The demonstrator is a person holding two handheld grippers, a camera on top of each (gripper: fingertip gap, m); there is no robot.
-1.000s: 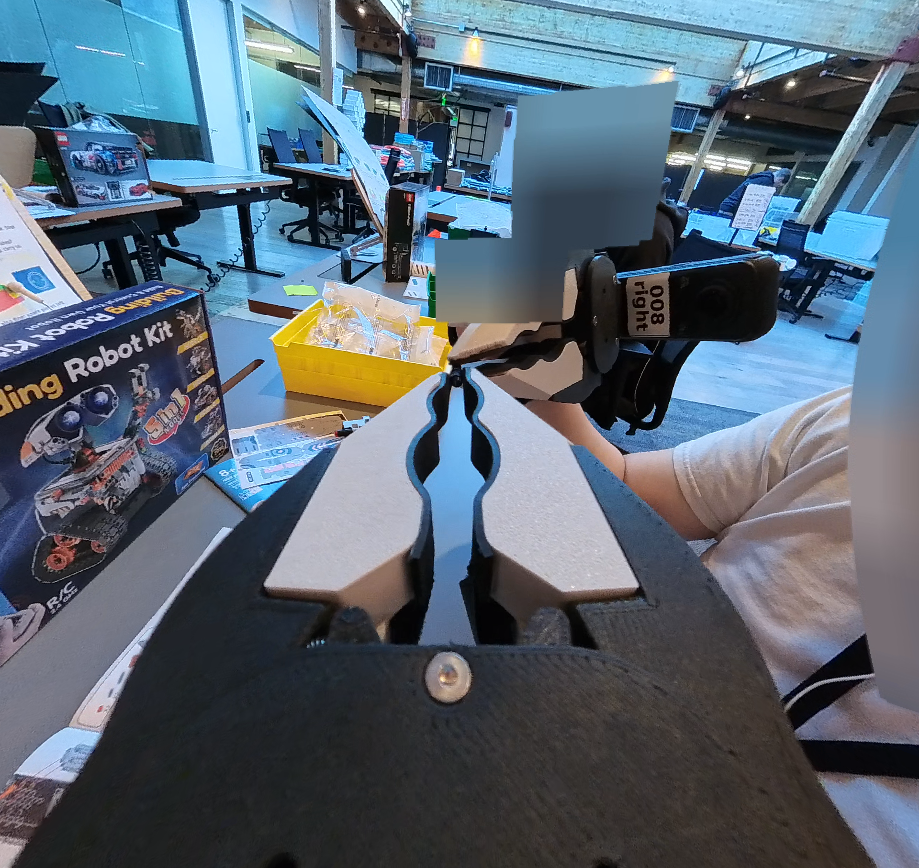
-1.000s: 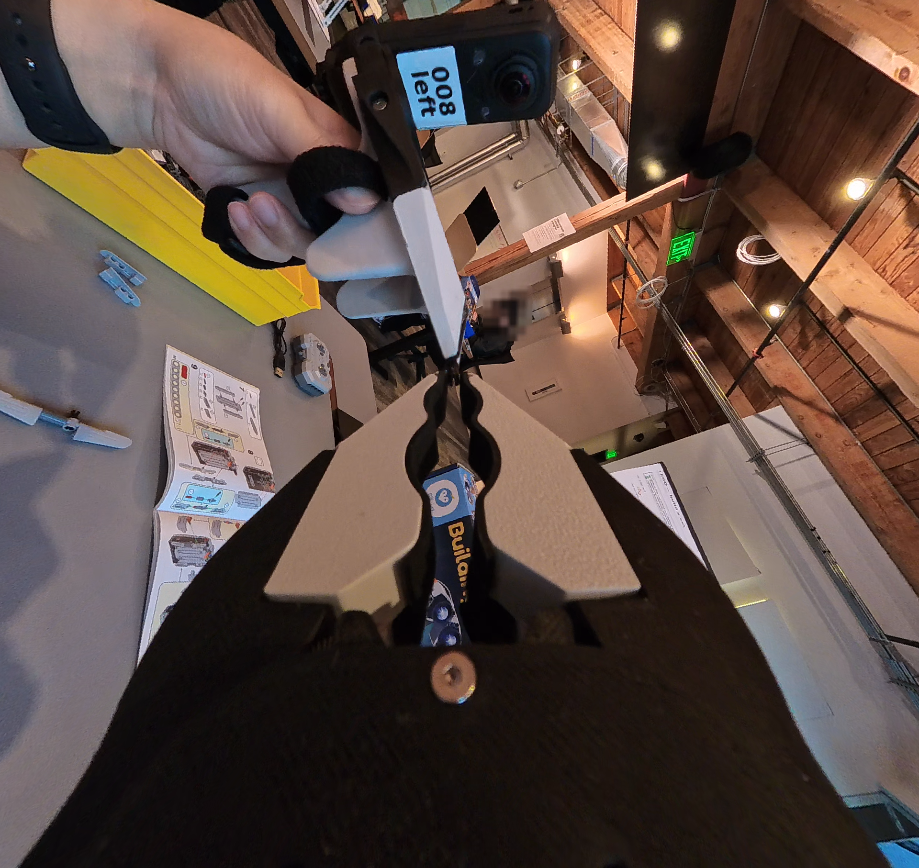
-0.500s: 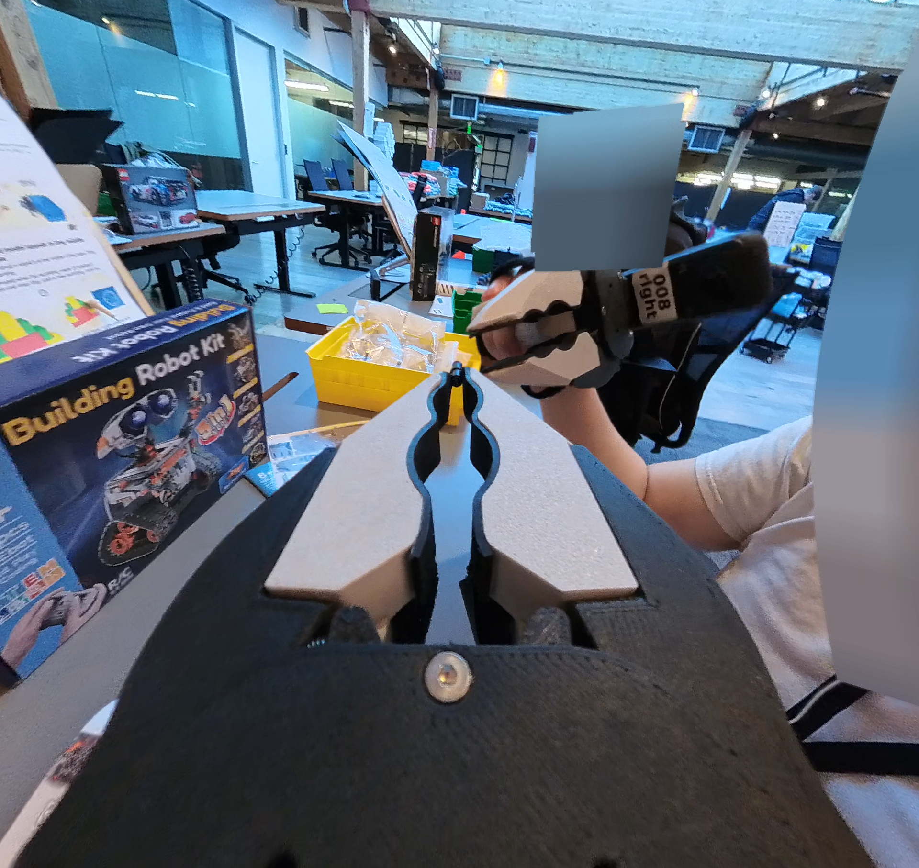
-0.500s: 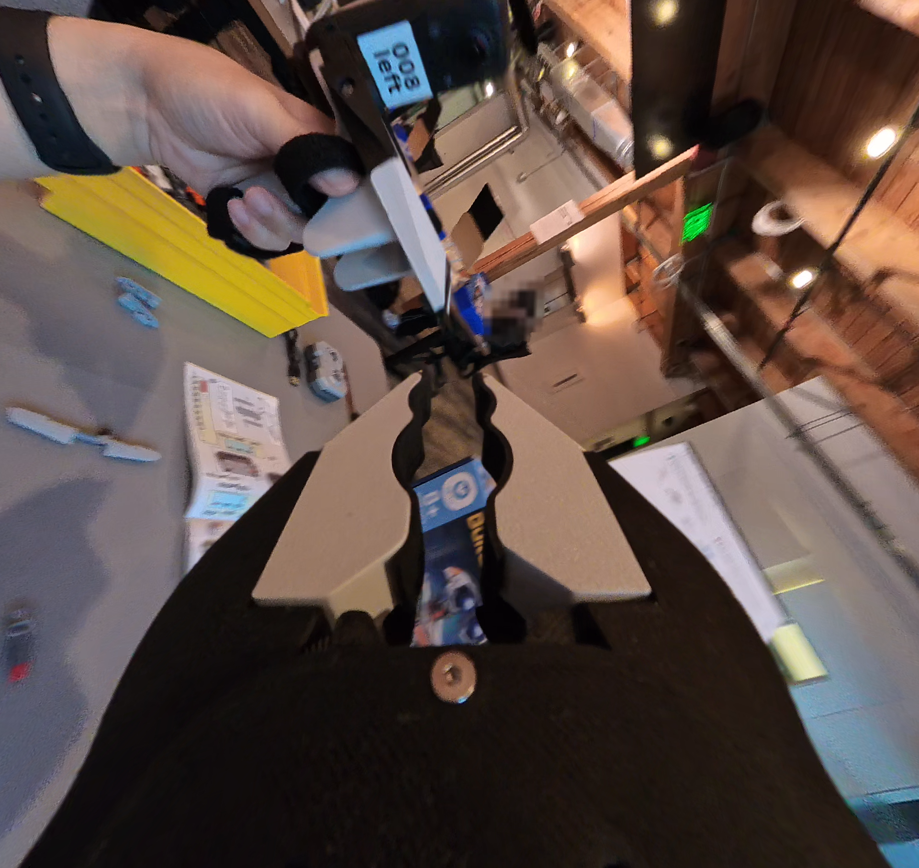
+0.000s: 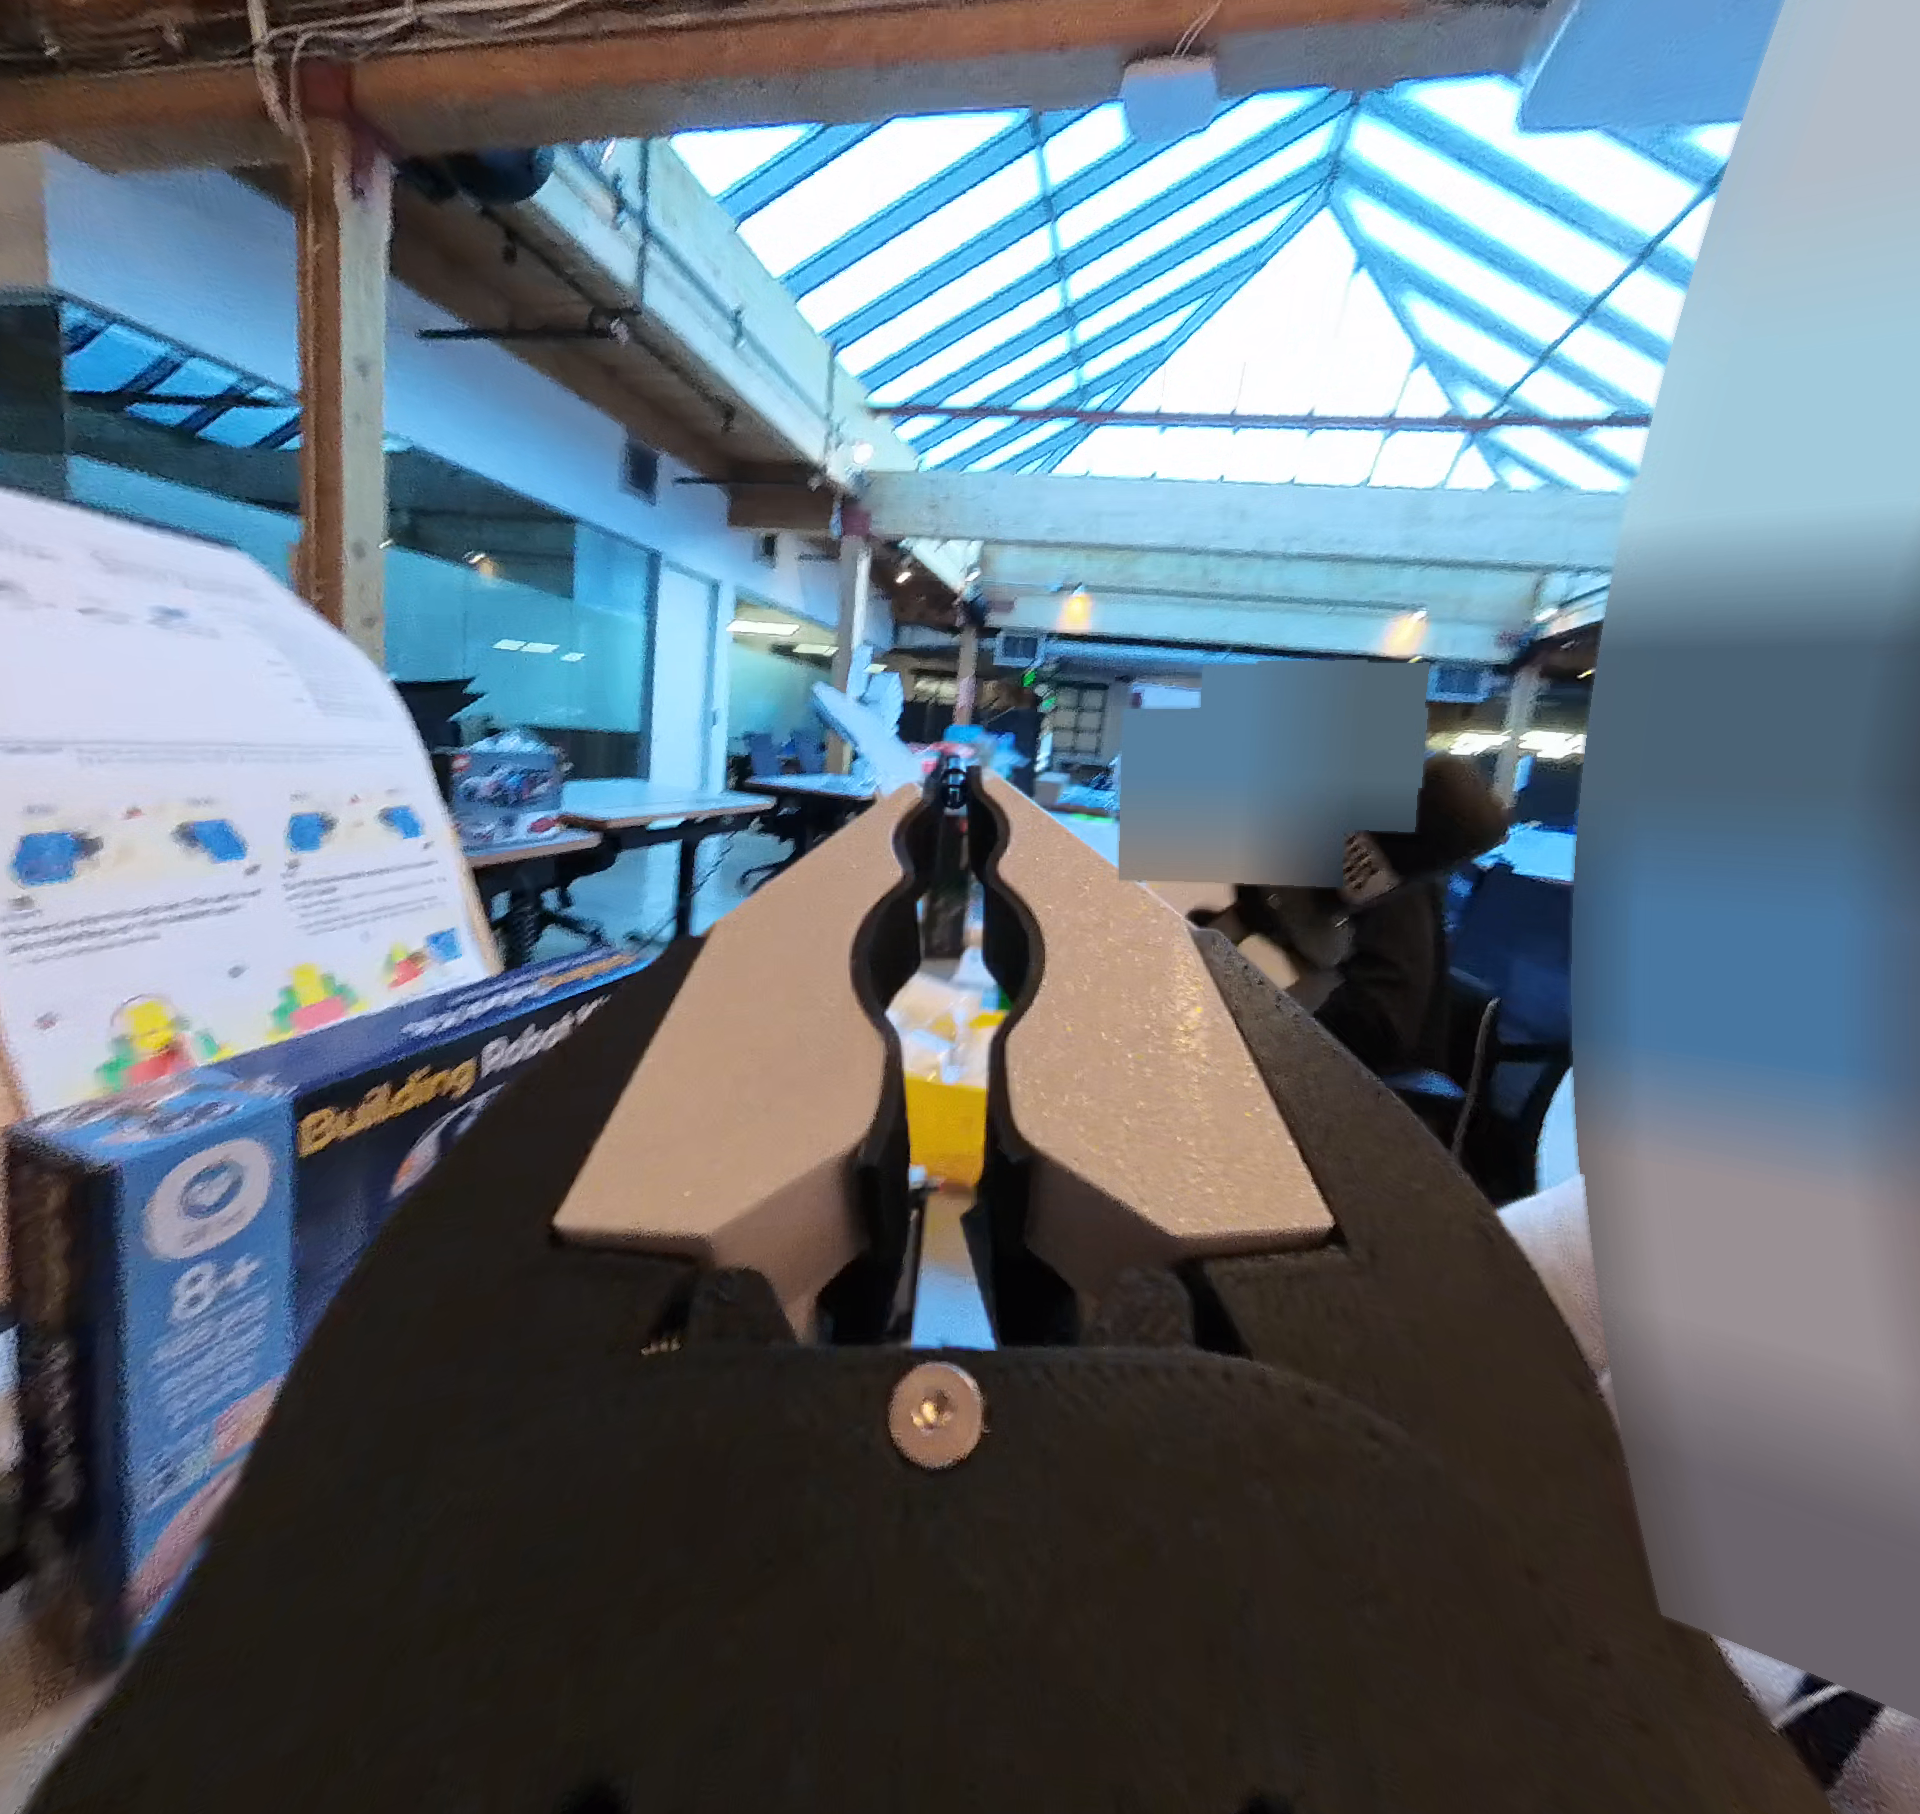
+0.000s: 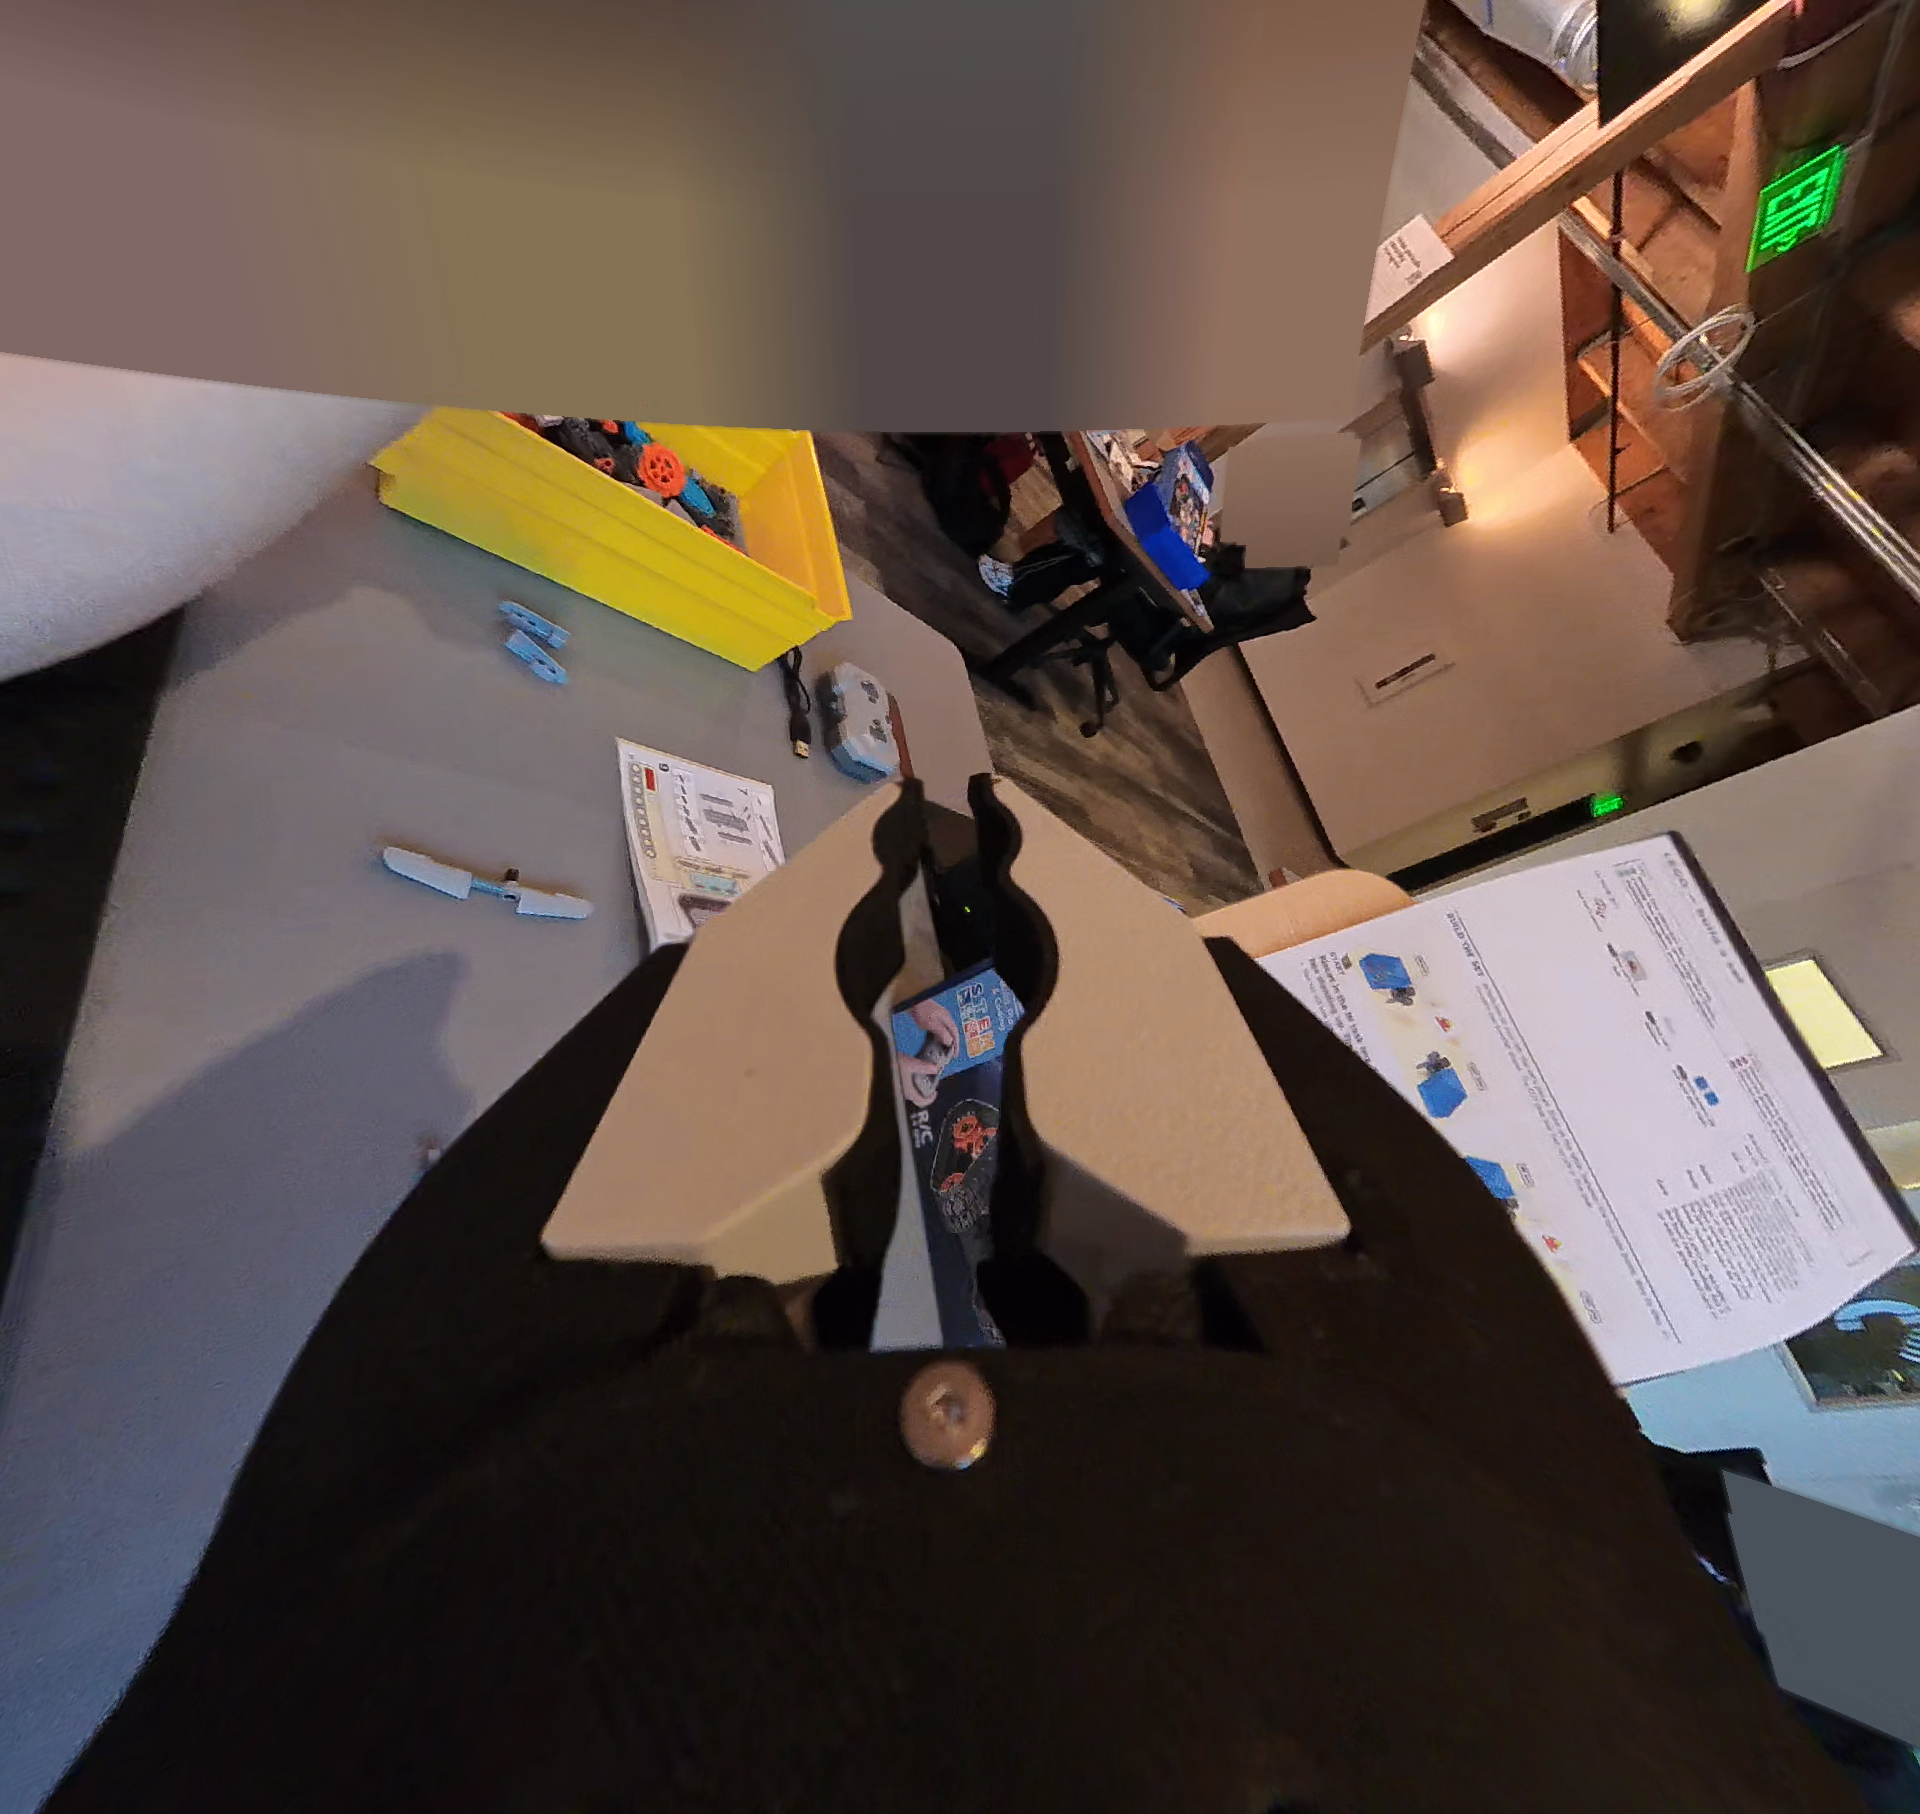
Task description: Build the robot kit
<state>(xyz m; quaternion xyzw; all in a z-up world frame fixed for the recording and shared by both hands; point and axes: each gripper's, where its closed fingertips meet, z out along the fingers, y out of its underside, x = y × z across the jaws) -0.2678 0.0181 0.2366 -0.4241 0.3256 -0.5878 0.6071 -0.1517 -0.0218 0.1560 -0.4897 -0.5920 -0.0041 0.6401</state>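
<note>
Left tongs (image 5: 954, 796) closed, right tongs (image 6: 943, 796) slightly parted, empty

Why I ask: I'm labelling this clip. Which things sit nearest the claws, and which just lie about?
Nearest: left claw, right claw, blue kit box, open booklet.
Lying about: yellow bin, grey controller, pale blue parts, propped sheet.

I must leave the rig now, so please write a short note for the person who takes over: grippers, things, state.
Left gripper: shut, empty, pointing across the room.
Right gripper: slightly open, empty, above the grey table.
On the table: yellow bin with parts, two small blue pieces beside it, long pale-blue piece, open booklet, grey module with cable.
Blue kit box stands near both grippers.
</note>
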